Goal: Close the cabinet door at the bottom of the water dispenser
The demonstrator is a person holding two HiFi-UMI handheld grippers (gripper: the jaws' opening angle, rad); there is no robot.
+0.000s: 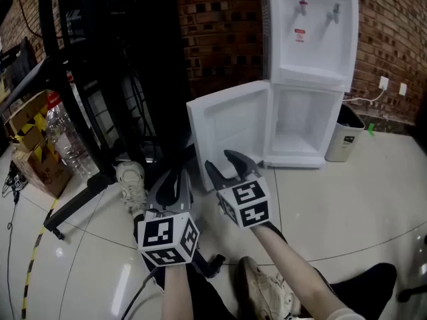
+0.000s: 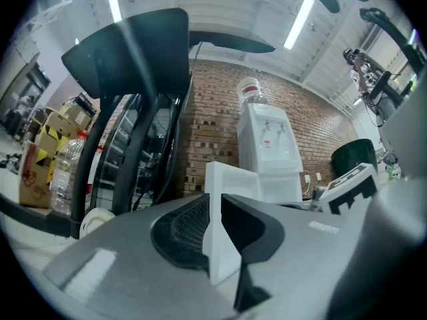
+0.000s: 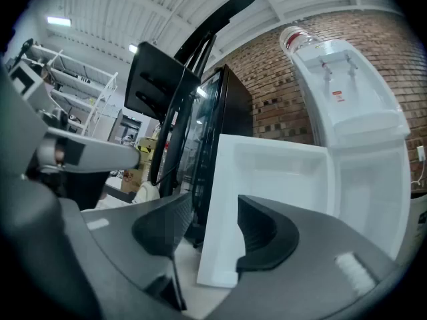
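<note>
While the cabinet door (image 1: 230, 129) is standing swung wide to the left of the water dispenser (image 1: 310, 32), leaving the lower compartment (image 1: 301, 127) exposed, the right gripper (image 1: 225, 165) is hovering near the door's free edge. It is pointing level, with its jaws spread wide and gripping nothing. The white panel is showing through the gap, but neither pad is pressing on it. That placing is probably lining it up to push the panel round towards the opening. The left gripper (image 1: 172, 179) is hanging just beside it, jaws only narrowly apart and empty, seemingly parked clear of the door's swing.
</note>
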